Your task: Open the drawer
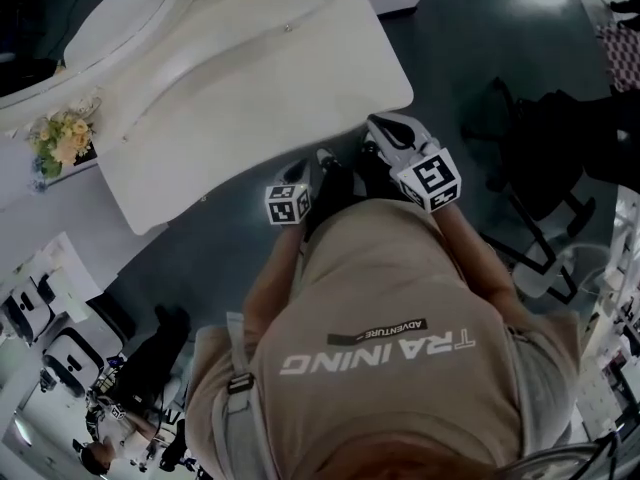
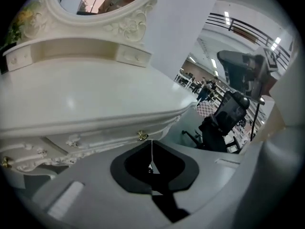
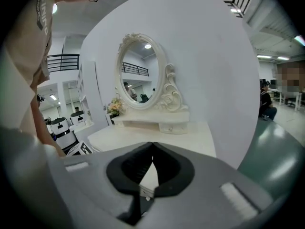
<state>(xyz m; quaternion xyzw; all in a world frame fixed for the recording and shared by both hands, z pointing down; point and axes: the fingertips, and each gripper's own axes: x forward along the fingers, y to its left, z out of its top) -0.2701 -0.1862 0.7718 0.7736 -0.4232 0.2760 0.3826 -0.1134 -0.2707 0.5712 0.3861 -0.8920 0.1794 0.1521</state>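
The white carved dressing table (image 1: pixel 250 78) fills the top of the head view. In the left gripper view its long drawer front (image 2: pixel 100 141) runs under the table top, with a small brass knob (image 2: pixel 142 136) on it. My left gripper (image 2: pixel 151 144) is shut and empty, and its tips sit just below that knob, a little short of it. In the head view the left gripper (image 1: pixel 318 160) is at the table's near edge. The right gripper (image 1: pixel 375 126) is beside it, higher up. My right gripper (image 3: pixel 152 146) is shut on nothing and points over the table top (image 3: pixel 157 137) toward the oval mirror (image 3: pixel 140 70).
A second brass knob (image 2: pixel 5 162) shows at the far left of the drawer front. Small upper drawers (image 2: pixel 133 56) sit below the mirror, and flowers (image 1: pixel 62 138) stand at the table's left end. A black office chair (image 2: pixel 228 113) stands to the right on the dark floor.
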